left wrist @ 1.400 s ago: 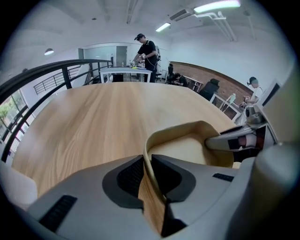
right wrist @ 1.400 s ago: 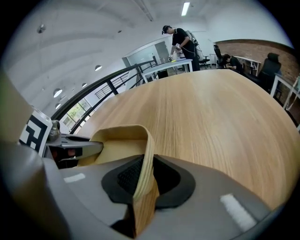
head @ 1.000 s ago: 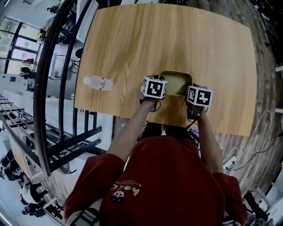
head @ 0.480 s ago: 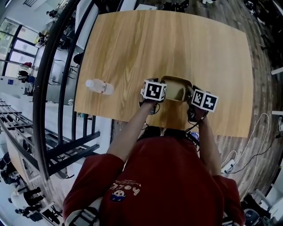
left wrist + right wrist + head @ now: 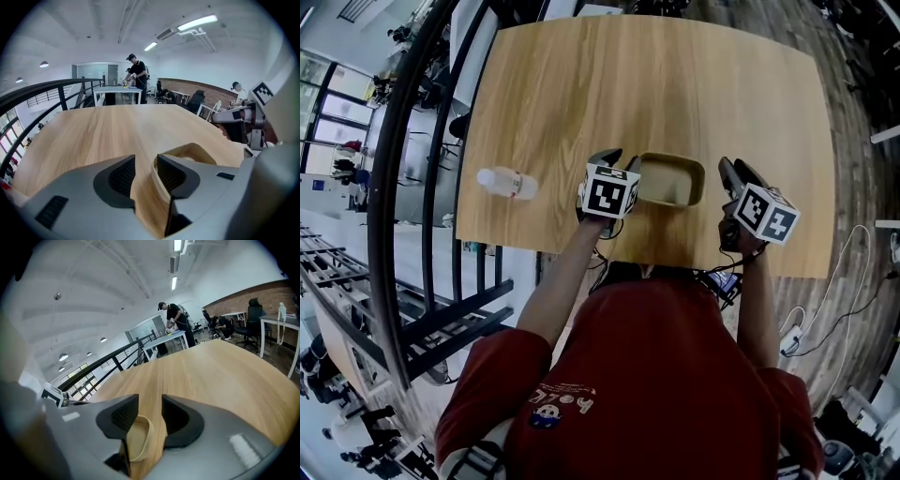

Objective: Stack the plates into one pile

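Observation:
A pile of tan square plates (image 5: 670, 180) rests on the wooden table (image 5: 656, 84) near its front edge. My left gripper (image 5: 619, 161) hovers just left of the pile. It is open, its jaws have just been opening, and only bare wood shows between them (image 5: 140, 171). The plates' rim (image 5: 187, 152) lies to the right of that gap. My right gripper (image 5: 733, 171) is off to the pile's right, raised and apart from it. It is open too, its jaws have just been opening, and nothing is between them (image 5: 150, 416). The plates' edge (image 5: 136, 441) shows low under its left jaw.
A clear plastic bottle (image 5: 508, 181) lies on its side near the table's left edge. A black railing (image 5: 403, 187) curves past the left side. People work at desks (image 5: 117, 91) far across the room. The far half of the table is bare wood.
Both grippers have let go of the plates' sides and risen. The right one has swung out to the right, the left one slightly left. The plates stay on the table.

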The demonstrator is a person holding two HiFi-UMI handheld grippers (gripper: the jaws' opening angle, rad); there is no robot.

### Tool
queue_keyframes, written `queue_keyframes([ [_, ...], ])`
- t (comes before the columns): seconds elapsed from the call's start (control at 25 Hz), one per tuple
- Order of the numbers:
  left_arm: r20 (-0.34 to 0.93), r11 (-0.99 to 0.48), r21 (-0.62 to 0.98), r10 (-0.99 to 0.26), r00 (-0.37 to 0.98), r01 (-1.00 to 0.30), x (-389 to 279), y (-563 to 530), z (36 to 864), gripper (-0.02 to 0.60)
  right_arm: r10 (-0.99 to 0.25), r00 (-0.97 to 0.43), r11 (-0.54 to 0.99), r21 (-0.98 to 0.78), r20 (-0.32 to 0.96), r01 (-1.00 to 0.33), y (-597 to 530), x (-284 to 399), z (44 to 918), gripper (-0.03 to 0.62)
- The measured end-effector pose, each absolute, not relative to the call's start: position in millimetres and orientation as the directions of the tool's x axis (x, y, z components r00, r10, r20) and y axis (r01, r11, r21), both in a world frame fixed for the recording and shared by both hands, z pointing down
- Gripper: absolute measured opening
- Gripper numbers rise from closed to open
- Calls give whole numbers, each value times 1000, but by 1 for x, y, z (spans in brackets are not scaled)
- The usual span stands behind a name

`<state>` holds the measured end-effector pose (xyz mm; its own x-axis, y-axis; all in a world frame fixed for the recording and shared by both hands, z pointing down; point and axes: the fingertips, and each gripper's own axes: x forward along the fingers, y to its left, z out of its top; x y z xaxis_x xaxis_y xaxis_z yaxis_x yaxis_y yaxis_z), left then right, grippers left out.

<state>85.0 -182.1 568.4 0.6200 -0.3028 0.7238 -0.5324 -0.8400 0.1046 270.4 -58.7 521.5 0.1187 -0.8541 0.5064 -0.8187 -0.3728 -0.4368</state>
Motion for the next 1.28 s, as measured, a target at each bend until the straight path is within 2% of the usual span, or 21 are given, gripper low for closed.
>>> queue_keyframes([
  [0.2,633,-830,97,-374,677,-550,80,-190,526,137,-886,164,-344,-376,434,-861,-59,270,479,163],
  [0.4,474,-806,66,-494,729,-589,75,-205,450,137,-925,217,-303,-261,310,-917,-67,272,416,163],
  [0.68,184,-769,15,-626,758,-639,62,-218,334,137,-961,273,-277,-146,48,-950,-66,274,301,162],
  [0.96,-54,-726,-108,-678,733,-680,53,-201,246,137,-932,315,-328,52,-178,-943,-48,263,218,163],
  [1.12,-113,-701,-185,-680,724,-688,49,-190,222,137,-914,326,-372,177,-242,-911,-40,247,196,162],
  [1.28,-130,-694,-199,-681,721,-692,42,-187,214,135,-914,323,-374,200,-245,-906,-40,242,196,161],
])
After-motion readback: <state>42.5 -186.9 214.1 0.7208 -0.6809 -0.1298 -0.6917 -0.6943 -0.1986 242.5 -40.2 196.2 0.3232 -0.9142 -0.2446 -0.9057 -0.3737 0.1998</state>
